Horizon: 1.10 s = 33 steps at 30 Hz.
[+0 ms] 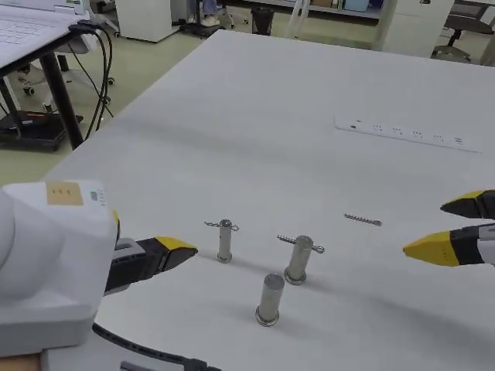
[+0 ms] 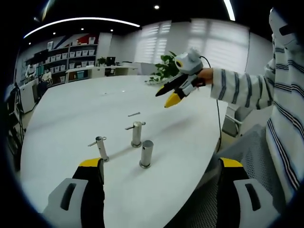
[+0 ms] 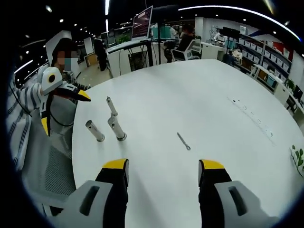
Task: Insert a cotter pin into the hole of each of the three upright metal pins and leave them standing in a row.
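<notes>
The loose cotter pin (image 1: pixel 363 220) lies flat on the white counter (image 1: pixel 255 124), to the right of the three metal pins and a little farther off than they are. The left pin (image 1: pixel 224 241) and the right pin (image 1: pixel 298 260) each carry a cotter through the hole near the top. The near pin (image 1: pixel 269 299) stands bare, just in front of the gap between them. So I reckon two are done and one is left.

My right gripper (image 1: pixel 433 228) hangs above the counter to the right of the loose cotter, jaws wide and empty, so it seems the natural one to fetch it. The cotter looks thin and lies flat. I should come down square over one end, pinch across its width and leave the other end free to lead into the hole.

My left gripper (image 1: pixel 166 251) sits just left of the left pin, jaws also wide and holding nothing. It would do well to steady the near pin low on its shaft, so the push doesn't tip it or knock its neighbours. I can't make out that pin's hole from here, and I'd want to find which way it faces first. The three don't yet form a clean row — the near pin likely wants nudging into line.
</notes>
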### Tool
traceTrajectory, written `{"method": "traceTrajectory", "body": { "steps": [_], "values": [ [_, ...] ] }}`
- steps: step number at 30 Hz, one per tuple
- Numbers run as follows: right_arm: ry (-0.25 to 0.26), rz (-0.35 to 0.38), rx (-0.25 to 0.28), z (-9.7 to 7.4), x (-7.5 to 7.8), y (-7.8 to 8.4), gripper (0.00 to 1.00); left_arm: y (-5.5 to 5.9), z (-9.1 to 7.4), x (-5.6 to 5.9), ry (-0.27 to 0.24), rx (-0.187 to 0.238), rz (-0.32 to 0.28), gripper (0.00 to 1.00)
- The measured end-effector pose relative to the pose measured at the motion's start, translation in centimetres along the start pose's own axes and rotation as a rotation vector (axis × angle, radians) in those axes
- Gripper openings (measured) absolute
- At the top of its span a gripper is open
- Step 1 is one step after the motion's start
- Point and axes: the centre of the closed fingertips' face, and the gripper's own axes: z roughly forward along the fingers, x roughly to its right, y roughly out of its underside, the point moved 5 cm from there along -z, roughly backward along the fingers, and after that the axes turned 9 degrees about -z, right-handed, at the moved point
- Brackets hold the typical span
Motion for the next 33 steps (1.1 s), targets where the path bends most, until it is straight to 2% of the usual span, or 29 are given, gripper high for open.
{"method": "traceTrajectory", "body": {
  "steps": [6, 9, 11, 17, 21, 26, 33],
  "values": [
    [-0.043, -0.077, -0.046, 1.3, 0.9, -1.2, 0.51, 0.1, -0.3, 0.0, -0.014, 0.007, -0.014, 0.99],
    [-0.095, -0.114, -0.094, 2.1, 1.4, -1.5, 0.41, 0.4, -0.4, 0.0, -0.013, 0.003, -0.021, 0.99],
    [-0.103, -0.139, -0.101, 2.6, 1.5, -1.7, 0.36, 0.5, -0.5, 0.1, -0.017, 0.002, -0.023, 0.99],
    [-0.132, -0.21, -0.153, 4.5, 2.0, -2.2, 0.32, 0.7, -0.8, -0.1, -0.033, 0.013, -0.036, 0.99],
    [-0.159, -0.235, -0.191, 5.7, 2.4, -2.1, 0.17, 0.7, -0.9, -0.4, -0.049, 0.023, -0.039, 0.99],
    [-0.191, -0.29, -0.252, 6.9, 2.6, -1.8, 0.2, 0.7, -1.0, -0.5, -0.048, 0.031, -0.049, 0.99],
    [-0.215, -0.326, -0.31, 8.6, 3.3, -1.6, 0.17, 0.8, -1.1, -0.6, -0.043, 0.035, -0.058, 0.99]
  ]
}}
